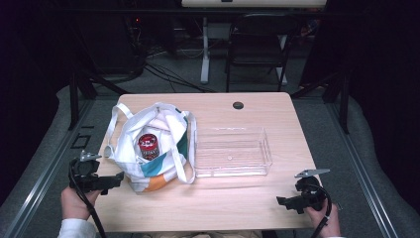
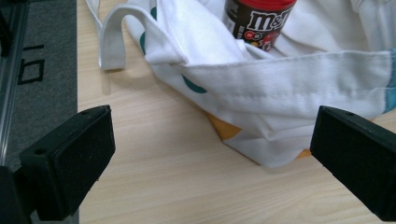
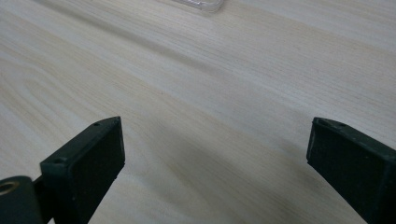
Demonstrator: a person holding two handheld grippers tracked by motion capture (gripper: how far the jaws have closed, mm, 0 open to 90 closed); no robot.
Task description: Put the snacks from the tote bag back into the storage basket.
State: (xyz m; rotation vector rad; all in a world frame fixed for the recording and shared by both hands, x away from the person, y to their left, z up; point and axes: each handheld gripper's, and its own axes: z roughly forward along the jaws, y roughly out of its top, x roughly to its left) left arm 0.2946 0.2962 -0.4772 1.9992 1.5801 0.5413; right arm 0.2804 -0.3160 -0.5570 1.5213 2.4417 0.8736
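Left gripper had its jaws wide apart, nothing between them. The cloth bag lay just ahead of the jaws on the table, its near corner between the tips, not touching. The M&M's jar sat inside the bag, farther ahead. Right gripper was also spread wide over bare wood, with a clear tray corner well ahead.

White "m&m's" lettering runs across the brown label of a red-lidded candy jar standing inside a white tote bag. No other text can be read.
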